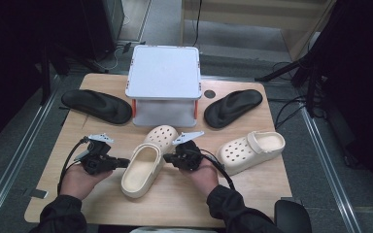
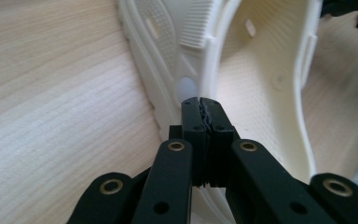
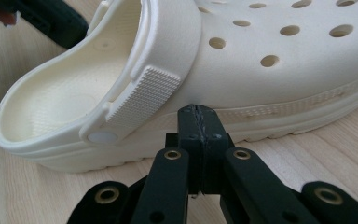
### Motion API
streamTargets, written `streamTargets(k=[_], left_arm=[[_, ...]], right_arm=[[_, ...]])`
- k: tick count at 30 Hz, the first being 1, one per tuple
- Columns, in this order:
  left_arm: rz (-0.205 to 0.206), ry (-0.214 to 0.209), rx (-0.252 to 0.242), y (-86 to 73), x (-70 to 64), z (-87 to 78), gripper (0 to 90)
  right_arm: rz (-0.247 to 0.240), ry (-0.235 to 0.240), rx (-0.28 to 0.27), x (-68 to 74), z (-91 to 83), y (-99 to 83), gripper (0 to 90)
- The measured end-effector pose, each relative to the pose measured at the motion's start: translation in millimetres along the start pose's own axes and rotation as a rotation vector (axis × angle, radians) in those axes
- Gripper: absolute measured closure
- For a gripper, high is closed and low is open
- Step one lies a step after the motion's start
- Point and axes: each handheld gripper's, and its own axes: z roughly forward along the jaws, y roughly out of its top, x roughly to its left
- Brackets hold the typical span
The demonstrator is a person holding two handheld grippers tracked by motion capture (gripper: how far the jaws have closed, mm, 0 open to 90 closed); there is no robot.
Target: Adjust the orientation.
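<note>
Both sides flank the cream clog [image 1: 143, 169] lying mid-surface [image 1: 184, 204], left hand-held gripper [image 1: 122, 162] with jaws pressed together at its strap rivet, right hand-held gripper [image 1: 167, 158] likewise closed on nothing against its sidewall.

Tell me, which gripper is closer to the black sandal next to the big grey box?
Left. The left gripper sits nearer the left black sandal; the right gripper is farther across.
</note>
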Motion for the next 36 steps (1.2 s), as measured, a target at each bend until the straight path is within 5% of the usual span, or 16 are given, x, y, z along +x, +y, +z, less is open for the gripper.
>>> streamTargets(k=[9,20,21,31,36], left_arm=[[0.039,-0.008,0.017,-3.5,-14.3,3.5,89.8],[-0.011,-0.093,-0.016,-3.5,-12.1,2.4,89.6],[0.011,-0.097,-0.007,-2.8,-15.2,4.0,89.5],[0.022,-0.051,-0.027,-1.7,-13.9,-3.4,85.9],[0.061,0.018,-0.056,-1.7,-12.3,-14.4,76.5]], right_arm=[[0.004,-0.022,-0.003,-4.7,6.1,8.1,90.0],[0.008,0.000,0.007,-5.1,14.8,10.4,90.0],[0.008,-0.002,0.007,-4.1,15.4,10.4,90.0],[-0.017,-0.007,0.007,-1.2,13.0,12.4,87.8],[-0.024,-0.009,0.001,-2.1,6.2,12.4,82.5]])
